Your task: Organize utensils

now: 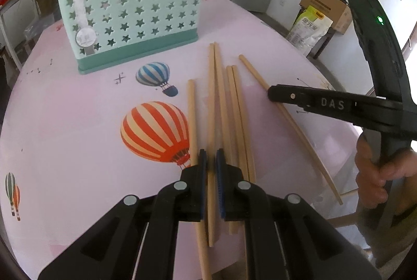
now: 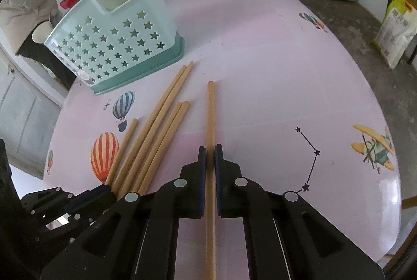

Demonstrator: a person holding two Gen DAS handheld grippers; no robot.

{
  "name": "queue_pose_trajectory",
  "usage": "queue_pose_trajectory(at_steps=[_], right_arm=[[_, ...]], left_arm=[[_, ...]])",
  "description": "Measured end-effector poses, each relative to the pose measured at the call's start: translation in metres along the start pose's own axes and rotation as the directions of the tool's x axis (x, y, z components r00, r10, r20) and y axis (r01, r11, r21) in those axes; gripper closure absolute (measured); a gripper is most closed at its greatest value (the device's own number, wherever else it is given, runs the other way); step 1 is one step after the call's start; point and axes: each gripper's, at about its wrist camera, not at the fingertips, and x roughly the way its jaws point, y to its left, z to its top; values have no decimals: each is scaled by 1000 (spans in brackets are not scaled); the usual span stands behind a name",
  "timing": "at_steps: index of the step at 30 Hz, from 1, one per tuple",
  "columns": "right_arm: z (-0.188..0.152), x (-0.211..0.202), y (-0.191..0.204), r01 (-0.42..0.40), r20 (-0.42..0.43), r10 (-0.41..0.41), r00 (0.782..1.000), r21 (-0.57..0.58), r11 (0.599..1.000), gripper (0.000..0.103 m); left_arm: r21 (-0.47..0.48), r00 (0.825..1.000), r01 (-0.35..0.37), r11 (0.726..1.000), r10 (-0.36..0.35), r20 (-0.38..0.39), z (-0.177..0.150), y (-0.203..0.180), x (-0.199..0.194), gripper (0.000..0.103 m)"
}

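Both your claws are clamped on a chopstick each: left claw (image 1: pixel 211 157) on one in the bunch (image 1: pixel 211 110), right claw (image 2: pixel 210 153) on the loner (image 2: pixel 210 118), bench (image 2: pixel 260 71) underneath, mint holder (image 2: pixel 117 45) behind.

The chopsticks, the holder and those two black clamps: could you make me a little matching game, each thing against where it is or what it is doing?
Things:
1. left gripper
2. right gripper
3. mint star-patterned holder
4. loose chopsticks

States:
a. stands upright at the far side of the pink table
b. shut on the lone chopstick lying apart on the right
c. lie flat on the table, not gripped
d. shut on one chopstick in the bundle

Pairs: 1-d, 2-b, 3-a, 4-c
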Motion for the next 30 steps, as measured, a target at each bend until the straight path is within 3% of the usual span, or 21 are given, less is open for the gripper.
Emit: queue_pose_trajectory(at_steps=[6, 12, 18, 30], right_arm=[[2, 0, -4, -24, 5, 24, 1000, 17, 1000, 98], [2, 1, -6, -40, 7, 40, 999, 23, 999, 99], [0, -1, -10, -52, 11, 52, 999, 29, 998, 98], [1, -4, -16, -69, 6, 69, 998, 30, 997, 99]], left_arm=[[-53, 999, 32, 998, -32, 1, 6, 12, -3, 96], [-72, 995, 85, 994, -80, 66, 14, 19, -17, 96], [-23, 998, -53, 998, 54, 24, 19, 17, -3, 96], [45, 988, -154, 987, 153, 15, 23, -3, 15, 96]])
